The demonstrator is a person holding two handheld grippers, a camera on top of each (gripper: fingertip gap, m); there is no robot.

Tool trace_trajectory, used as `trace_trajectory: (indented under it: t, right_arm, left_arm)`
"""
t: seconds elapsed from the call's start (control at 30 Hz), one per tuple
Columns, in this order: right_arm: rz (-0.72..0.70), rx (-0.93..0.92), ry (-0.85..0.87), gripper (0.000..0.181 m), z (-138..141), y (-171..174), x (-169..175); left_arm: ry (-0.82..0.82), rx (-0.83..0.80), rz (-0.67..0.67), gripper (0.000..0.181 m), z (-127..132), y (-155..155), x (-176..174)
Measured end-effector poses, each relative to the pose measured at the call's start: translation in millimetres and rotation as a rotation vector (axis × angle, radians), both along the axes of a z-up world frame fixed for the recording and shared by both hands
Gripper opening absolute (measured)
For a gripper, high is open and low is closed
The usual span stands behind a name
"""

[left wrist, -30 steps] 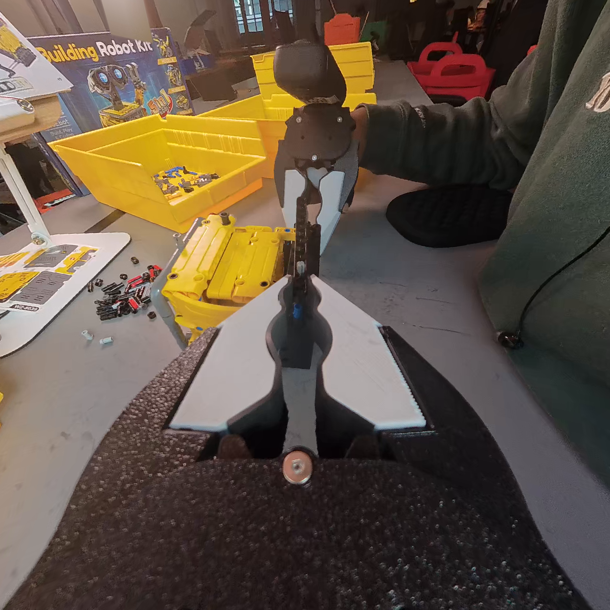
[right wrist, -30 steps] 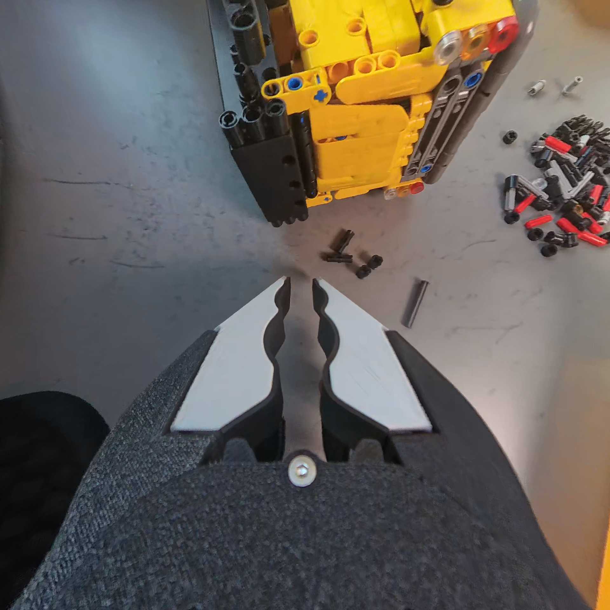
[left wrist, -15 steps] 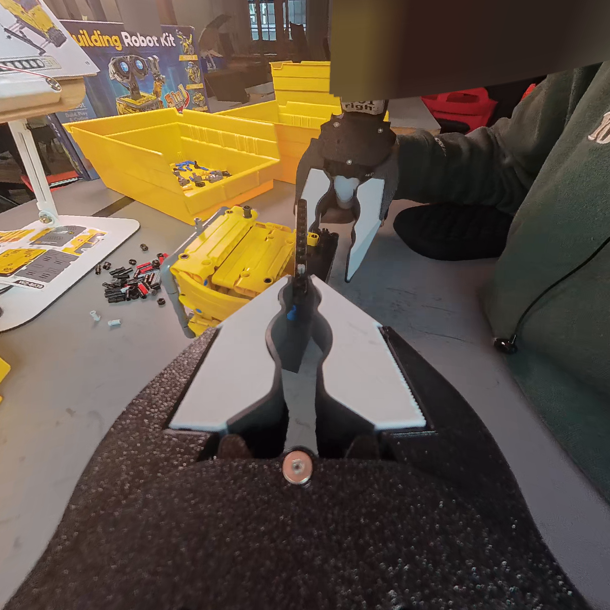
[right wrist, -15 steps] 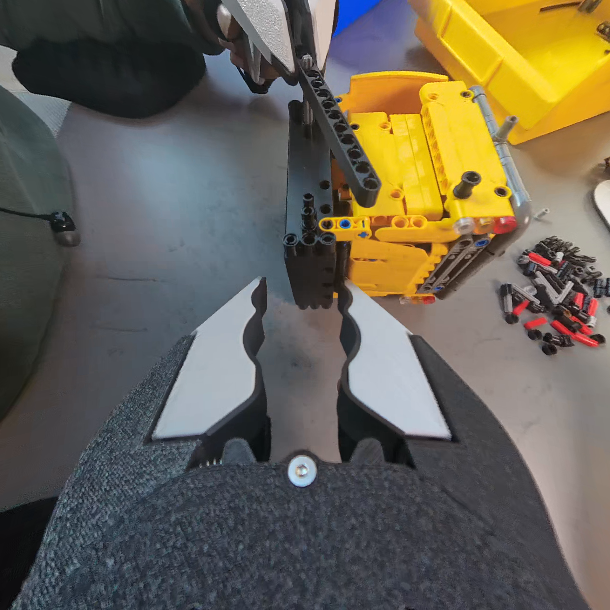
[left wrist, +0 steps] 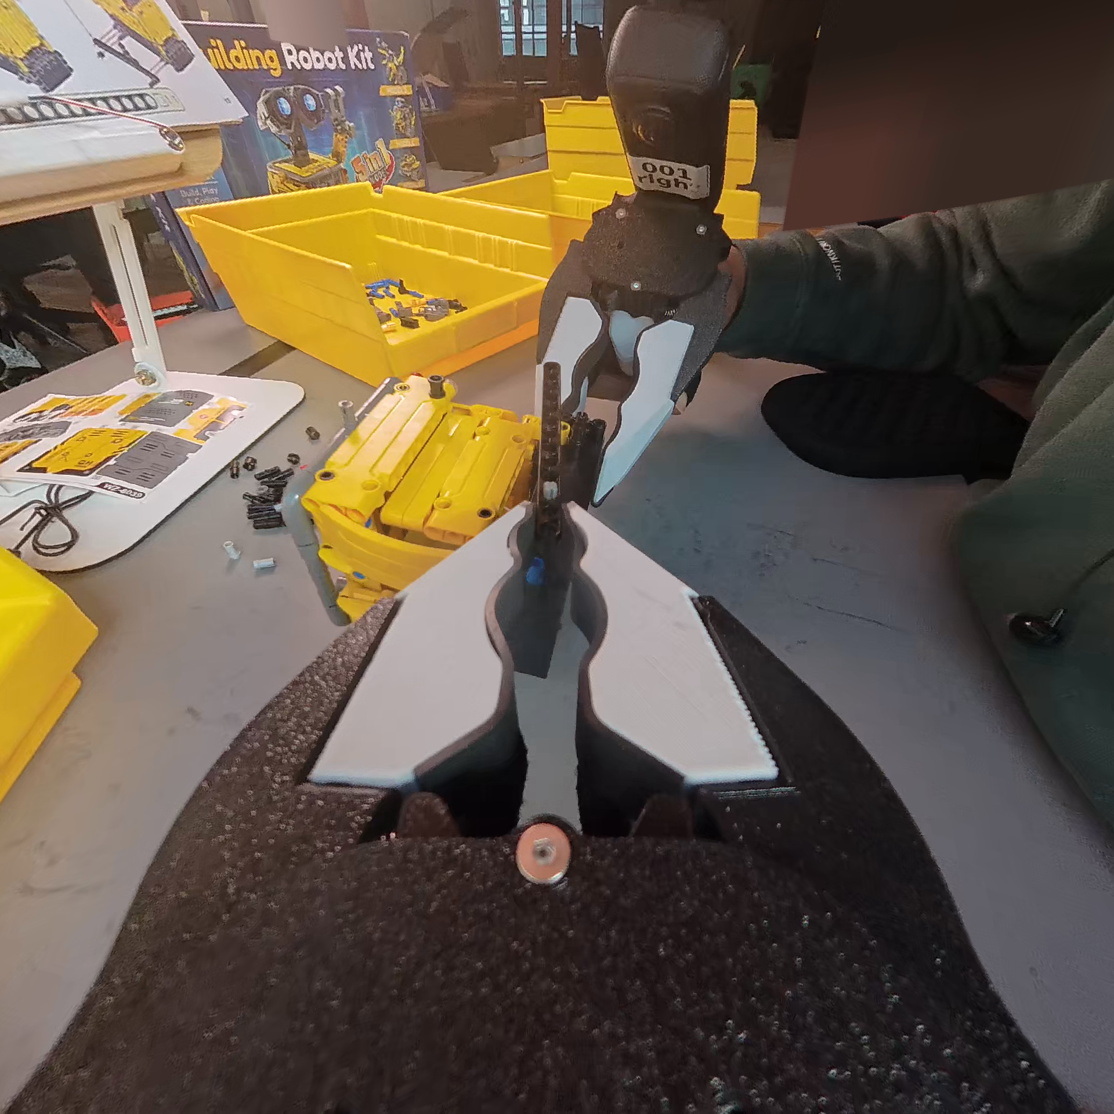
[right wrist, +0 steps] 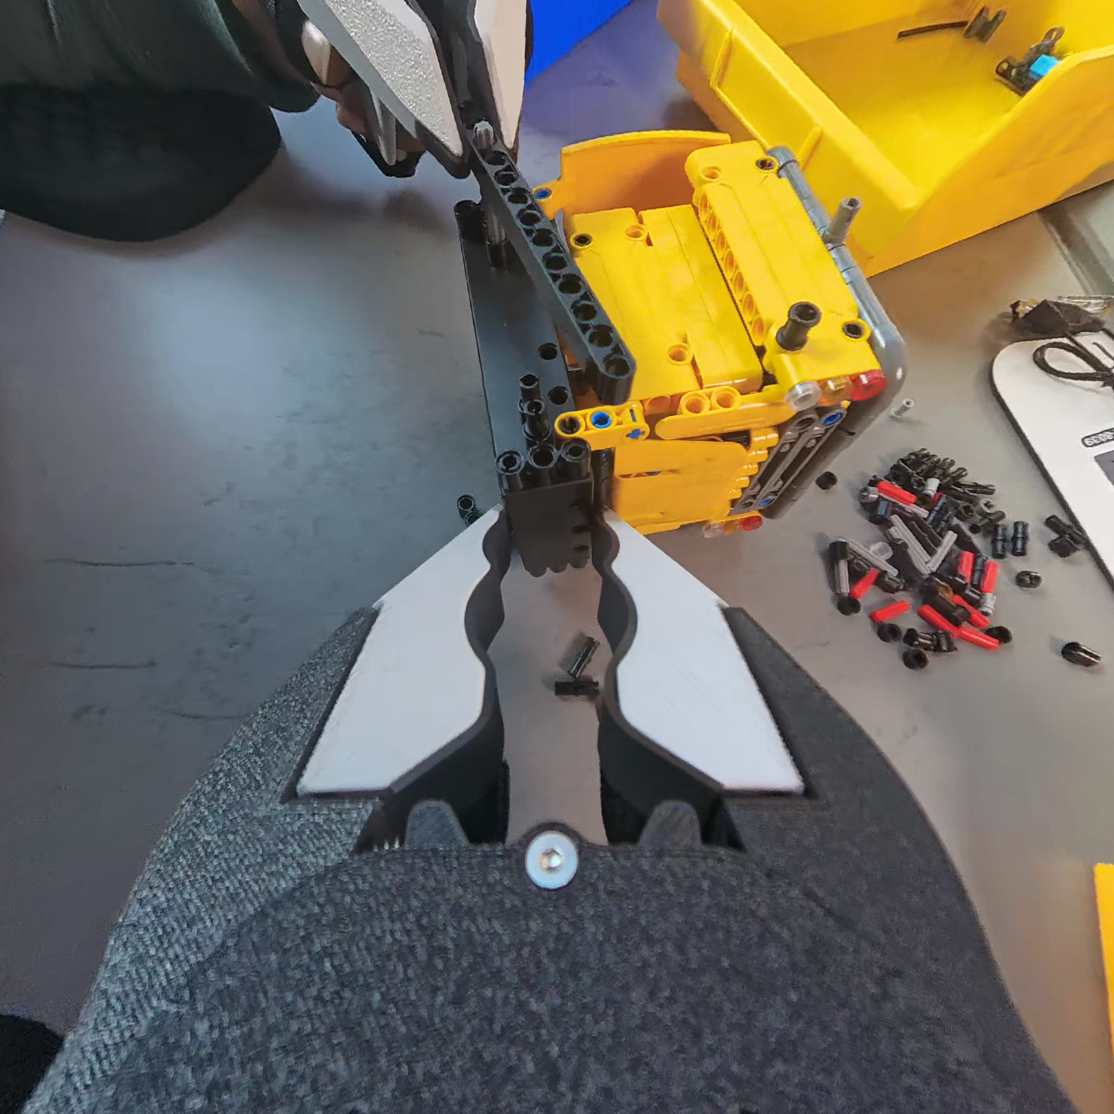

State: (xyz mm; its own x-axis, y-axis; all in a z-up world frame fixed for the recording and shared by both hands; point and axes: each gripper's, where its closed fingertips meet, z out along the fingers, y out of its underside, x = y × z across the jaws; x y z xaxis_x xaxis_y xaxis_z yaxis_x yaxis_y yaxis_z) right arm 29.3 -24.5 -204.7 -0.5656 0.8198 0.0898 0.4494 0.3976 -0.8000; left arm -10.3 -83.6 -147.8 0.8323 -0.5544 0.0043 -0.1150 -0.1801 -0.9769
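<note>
My left gripper is shut on a long black beam with holes, which sticks forward over the yellow brick model on the grey table. In the right wrist view the beam slants down across the model's top, and the left gripper holds its far end. My right gripper has its fingers against both sides of the model's black corner block. It also shows in the left wrist view, reaching down from above.
Yellow bins stand behind the model. A pile of black and red pins lies to its side. Two loose black pins lie under my right gripper. An instruction sheet on a white stand base is at the left. A person's green sleeve is at the right.
My right gripper moved away from the beam, opened, came down to the model's black corner block and narrowed onto it. My left gripper kept hold of the beam over the model.
</note>
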Motion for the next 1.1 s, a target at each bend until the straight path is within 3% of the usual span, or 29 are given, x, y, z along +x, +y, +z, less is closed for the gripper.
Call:
trace_trajectory:
  t: [0.13, 0.23, 0.43, 0.5, 0.6, 0.87, 0.97, 1.1]
  right_arm:
    - [-0.075, -0.003, -0.034, 0.031, -1, 4, 8]
    - [-0.046, -0.047, -0.178, 0.03, -10, -14, 37]
    - [-0.166, 0.007, -0.181, 0.022, -30, -26, 16]
    - [-0.178, 0.022, -0.19, 0.013, -34, -25, 12]
    - [-0.175, 0.023, -0.209, 0.012, -34, -29, 16]
    - [-0.205, 0.081, -0.267, 0.015, -34, -55, 73]
    - [-0.152, 0.07, -0.269, 0.039, -32, -70, 87]
    - [0.046, 0.1, -0.171, 0.042, -13, -59, 85]
  left_arm:
    - [0.019, 0.006, 0.012, 0.006, 0, -1, 0]
    - [0.027, 0.008, 0.005, 0.006, 0, -1, 1]
    - [0.029, 0.008, -0.012, 0.006, 0, -1, 4]
    - [0.03, 0.008, -0.009, 0.006, -1, -1, 4]
    - [0.038, 0.011, -0.01, 0.006, -1, -2, 5]
    - [0.039, 0.01, -0.041, 0.007, -1, -4, 10]
    - [0.049, 0.009, -0.058, 0.007, -1, -6, 14]
    - [0.054, 0.004, -0.074, 0.007, -2, -8, 16]
